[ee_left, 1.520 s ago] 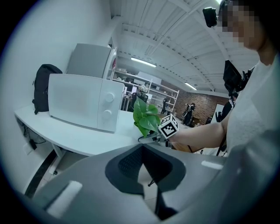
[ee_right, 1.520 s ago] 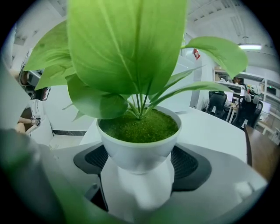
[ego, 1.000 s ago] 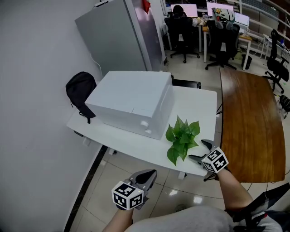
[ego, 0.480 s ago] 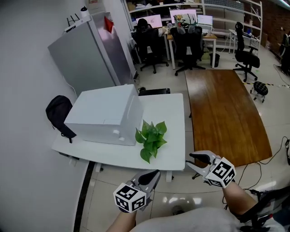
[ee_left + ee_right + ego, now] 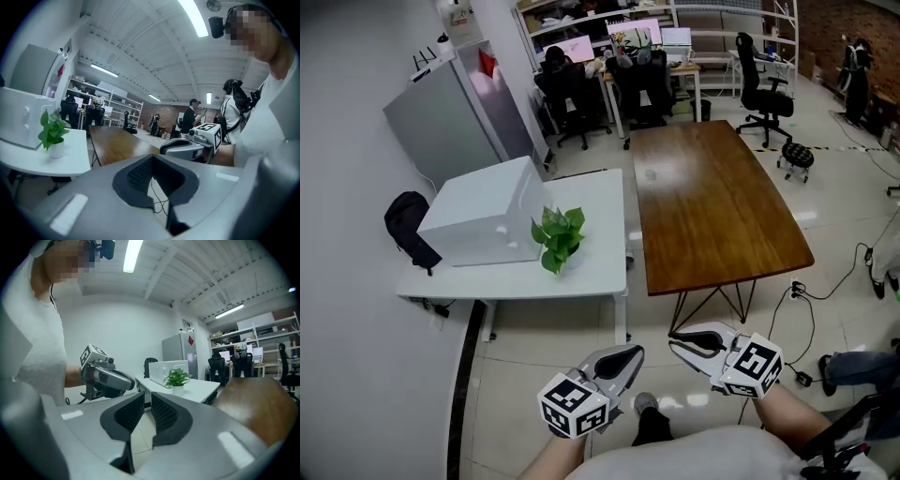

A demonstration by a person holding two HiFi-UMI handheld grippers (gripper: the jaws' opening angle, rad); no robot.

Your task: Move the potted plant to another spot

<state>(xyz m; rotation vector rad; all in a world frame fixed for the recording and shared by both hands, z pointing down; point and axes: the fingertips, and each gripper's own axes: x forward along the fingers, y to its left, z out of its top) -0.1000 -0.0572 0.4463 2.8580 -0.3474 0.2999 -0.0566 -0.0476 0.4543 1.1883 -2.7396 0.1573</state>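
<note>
The potted plant (image 5: 558,239), green leaves in a small white pot, stands on the white table (image 5: 591,274) beside a large white box (image 5: 483,216). It also shows far off in the left gripper view (image 5: 52,133) and the right gripper view (image 5: 177,378). Both grippers hang over the floor near my body, well away from the table. My left gripper (image 5: 633,354) is shut and empty. My right gripper (image 5: 675,339) has just been closing; its pads now stand almost together with nothing between them.
A long brown wooden table (image 5: 712,206) stands right of the white one. A grey cabinet (image 5: 450,122) and a black bag (image 5: 408,230) are at the left wall. Office chairs (image 5: 764,89) and desks fill the back. Cables (image 5: 825,281) lie on the tiled floor.
The table and plant have receded toward the upper left as I backed off. Both grippers came away from the table edge. The right jaws went from wide open to nearly together.
</note>
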